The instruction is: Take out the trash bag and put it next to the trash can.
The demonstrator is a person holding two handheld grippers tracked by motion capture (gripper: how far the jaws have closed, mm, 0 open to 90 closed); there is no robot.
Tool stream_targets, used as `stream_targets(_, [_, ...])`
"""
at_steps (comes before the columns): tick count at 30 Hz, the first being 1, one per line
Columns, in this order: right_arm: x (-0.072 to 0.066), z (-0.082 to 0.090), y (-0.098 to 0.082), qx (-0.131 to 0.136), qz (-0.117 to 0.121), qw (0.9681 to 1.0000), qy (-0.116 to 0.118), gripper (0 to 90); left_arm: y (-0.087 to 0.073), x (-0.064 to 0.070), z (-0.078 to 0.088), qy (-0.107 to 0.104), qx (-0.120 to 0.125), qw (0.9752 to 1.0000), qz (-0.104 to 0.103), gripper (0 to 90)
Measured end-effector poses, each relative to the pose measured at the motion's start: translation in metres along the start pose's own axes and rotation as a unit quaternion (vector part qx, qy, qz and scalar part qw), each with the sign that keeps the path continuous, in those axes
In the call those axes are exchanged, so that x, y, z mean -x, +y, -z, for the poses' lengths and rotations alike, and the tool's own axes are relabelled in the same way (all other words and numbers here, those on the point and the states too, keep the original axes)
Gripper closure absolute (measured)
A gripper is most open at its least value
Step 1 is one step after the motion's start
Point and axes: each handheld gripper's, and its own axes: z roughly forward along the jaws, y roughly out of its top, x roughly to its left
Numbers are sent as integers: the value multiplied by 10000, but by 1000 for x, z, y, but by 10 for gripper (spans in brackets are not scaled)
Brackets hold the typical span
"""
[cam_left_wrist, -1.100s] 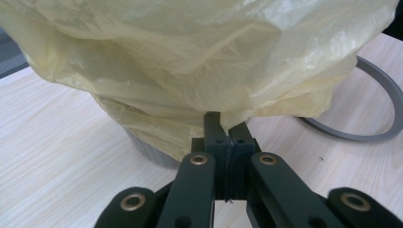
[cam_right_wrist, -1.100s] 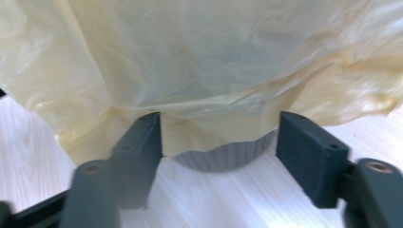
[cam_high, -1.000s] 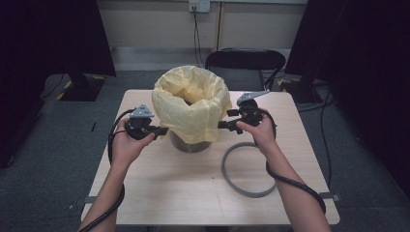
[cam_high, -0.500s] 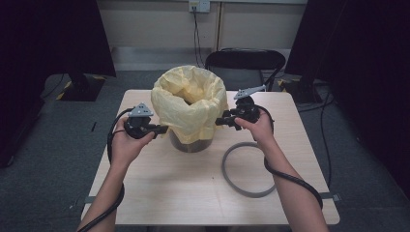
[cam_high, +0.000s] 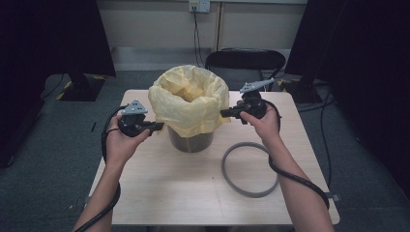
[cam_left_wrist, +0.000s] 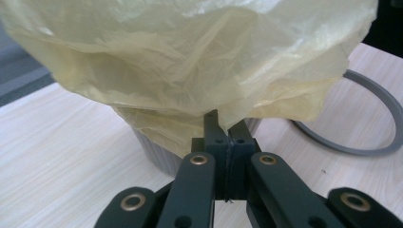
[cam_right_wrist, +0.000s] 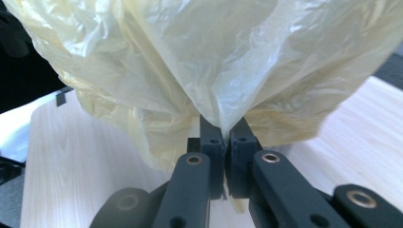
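Note:
A yellow plastic bag (cam_high: 188, 99) lines a grey bin (cam_high: 191, 141) at the middle of the table, its edge folded down over the rim. On the bag's left side my left gripper (cam_high: 162, 126) is shut on a fold of the plastic. In the left gripper view the jaws (cam_left_wrist: 227, 126) pinch the bag's (cam_left_wrist: 190, 57) lower hem in front of the bin (cam_left_wrist: 152, 154). My right gripper (cam_high: 223, 114) has just been closing and is now shut on the bag's right side. In the right gripper view its jaws (cam_right_wrist: 223, 126) grip a gathered fold of the bag (cam_right_wrist: 214, 57).
A grey ring (cam_high: 232, 181) lies flat on the wooden table (cam_high: 169, 193) to the right of the bin, also seen in the left gripper view (cam_left_wrist: 380, 149). A black chair (cam_high: 244, 60) stands behind the table's far edge. Cables trail from both grippers.
The right gripper has closed on the bag's right side and risen a little, lifting that edge. The left gripper has stayed put, still holding the bag.

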Motion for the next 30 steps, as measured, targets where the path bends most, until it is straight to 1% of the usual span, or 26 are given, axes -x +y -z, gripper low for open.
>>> stream_targets(3, [-3, 9, 6, 81, 42, 9999, -96, 879, 6, 2, 5, 53, 85, 9999, 10, 900])
stream_targets(4, [-4, 12, 8, 102, 55, 9999, -94, 880, 8, 2, 6, 66, 133, 9999, 51, 900])
stream_targets(5, [-5, 14, 10, 90, 82, 9998, -152, 880, 9, 1, 8, 59, 180, 9998, 68, 900])
stream_targets(6, [-6, 15, 12, 85, 97, 9997, -186, 879, 10, 0, 10, 52, 257, 9996, 139, 900])
stream_targets(8, [-7, 18, 16, 91, 116, 9996, -224, 880, 12, -1, 13, 95, 302, 9994, 165, 900])
stream_targets(11, [-9, 21, 23, 168, 122, 9995, -255, 881, 14, -3, 17, 140, 358, 9991, 173, 900])
stream_targets(15, [-12, 23, 32, 201, 179, 9991, -339, 882, 23, -5, 23, 210, 504, 9983, 214, 900])
stream_targets(17, [-13, 24, 35, 214, 196, 9992, -290, 883, 28, -6, 24, 243, 579, 9978, 232, 900])
stream_targets(21, [-15, 27, 43, 254, 232, 9990, -301, 884, 40, -6, 30, 307, 690, 9970, 146, 900])
stream_targets(23, [-16, 29, 48, 295, 256, 9988, -306, 884, 45, -7, 33, 349, 730, 9966, 145, 900])
stream_targets(25, [-16, 32, 52, 349, 292, 9983, -369, 885, 50, -7, 35, 399, 765, 9962, 129, 900])
stream_targets(27, [-17, 34, 57, 378, 281, 9983, -339, 885, 58, -8, 37, 427, 791, 9959, 132, 900])
stream_targets(30, [-19, 33, 64, 263, 341, 9987, -286, 884, 67, -8, 37, 472, 763, 9960, 29, 900])
